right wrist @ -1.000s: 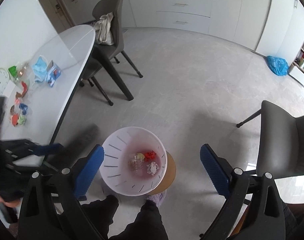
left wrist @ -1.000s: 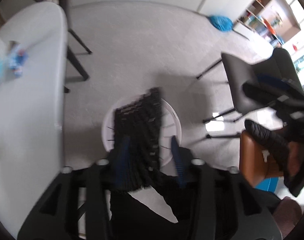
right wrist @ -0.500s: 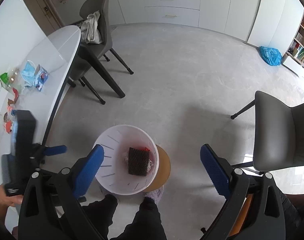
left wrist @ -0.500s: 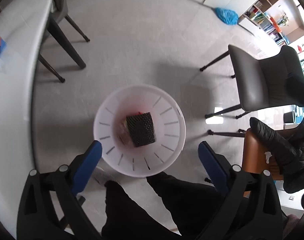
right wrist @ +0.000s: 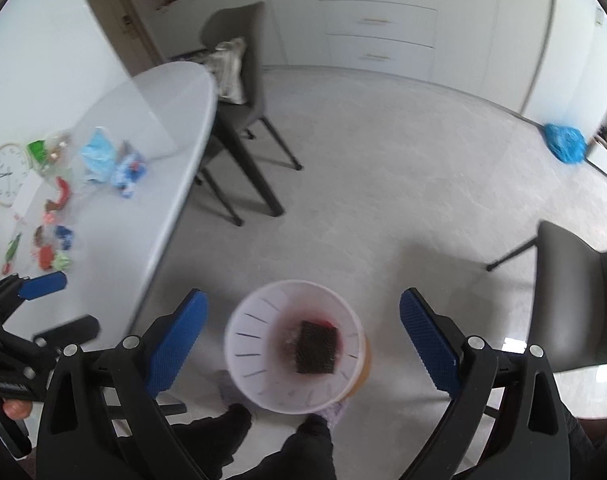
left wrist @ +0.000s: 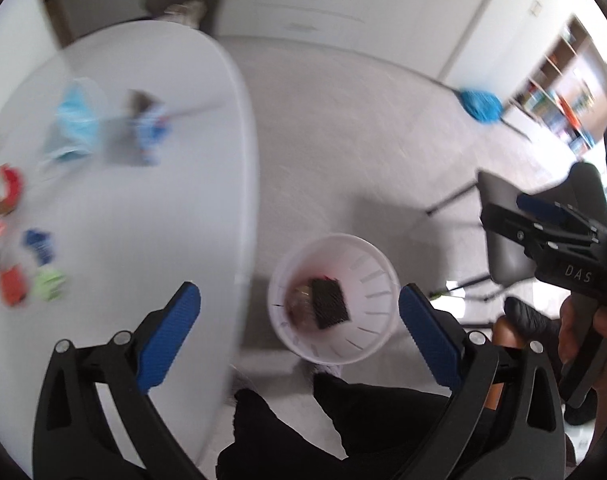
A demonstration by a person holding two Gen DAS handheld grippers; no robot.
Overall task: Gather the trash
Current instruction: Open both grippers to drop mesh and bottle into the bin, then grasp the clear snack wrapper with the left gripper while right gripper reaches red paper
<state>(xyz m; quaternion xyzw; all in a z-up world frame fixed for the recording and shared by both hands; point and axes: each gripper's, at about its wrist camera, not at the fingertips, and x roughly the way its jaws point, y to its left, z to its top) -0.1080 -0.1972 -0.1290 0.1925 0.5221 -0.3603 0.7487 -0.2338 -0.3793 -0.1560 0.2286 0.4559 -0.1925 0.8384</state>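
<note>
Both grippers, left gripper [left wrist: 299,320] and right gripper [right wrist: 301,334], hover spread above bin [right wrist: 247,344].

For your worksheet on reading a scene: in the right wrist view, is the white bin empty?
No. A dark mesh-textured square lies inside the white bin on top of other scraps.

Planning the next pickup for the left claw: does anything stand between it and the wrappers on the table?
Nothing visible does. The left claw is open and empty above the table edge, beside the white bin. The wrappers lie loose on the bare tabletop to its left, with nothing over them.
</note>
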